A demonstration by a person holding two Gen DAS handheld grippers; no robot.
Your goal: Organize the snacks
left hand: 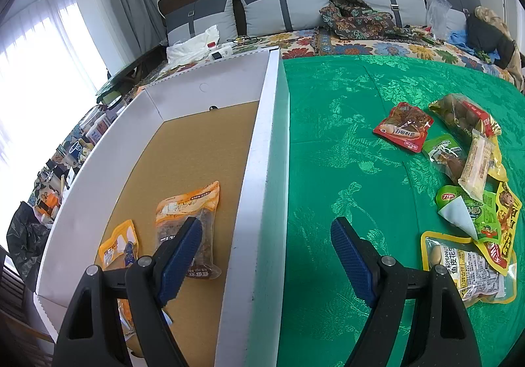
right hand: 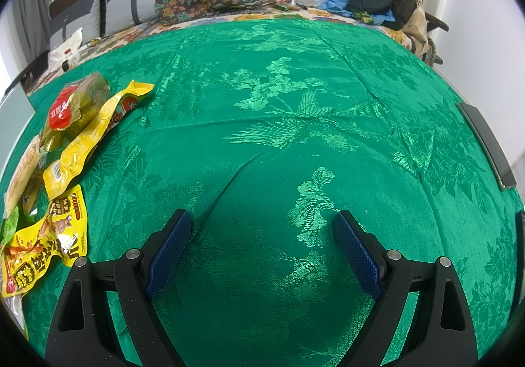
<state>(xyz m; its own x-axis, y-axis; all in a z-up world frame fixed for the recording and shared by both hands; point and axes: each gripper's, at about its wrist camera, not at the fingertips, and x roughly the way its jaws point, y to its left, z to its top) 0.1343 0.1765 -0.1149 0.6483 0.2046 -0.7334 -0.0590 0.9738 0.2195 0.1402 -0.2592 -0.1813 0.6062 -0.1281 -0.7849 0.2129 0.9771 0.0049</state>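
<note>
My left gripper [left hand: 265,229] is open and empty, straddling the right wall of a white cardboard box [left hand: 259,150]. Inside the box lie an orange-and-brown snack pack [left hand: 187,213] and a small orange pack [left hand: 119,247]. A pile of snack packs [left hand: 472,190] lies on the green cloth to the right: a red pack [left hand: 403,127], a pack of round brown snacks [left hand: 459,114], a peanut pack [left hand: 469,268]. My right gripper [right hand: 262,222] is open and empty above bare green cloth. The same pile shows at the left edge of the right wrist view, with yellow packs [right hand: 49,235].
The green patterned tablecloth [right hand: 279,104] covers the table. A dark phone [right hand: 489,144] lies at its right edge. A sofa [left hand: 282,3] with grey cushions, clothes and bags stands behind. Clutter sits on the floor left of the box [left hand: 59,176].
</note>
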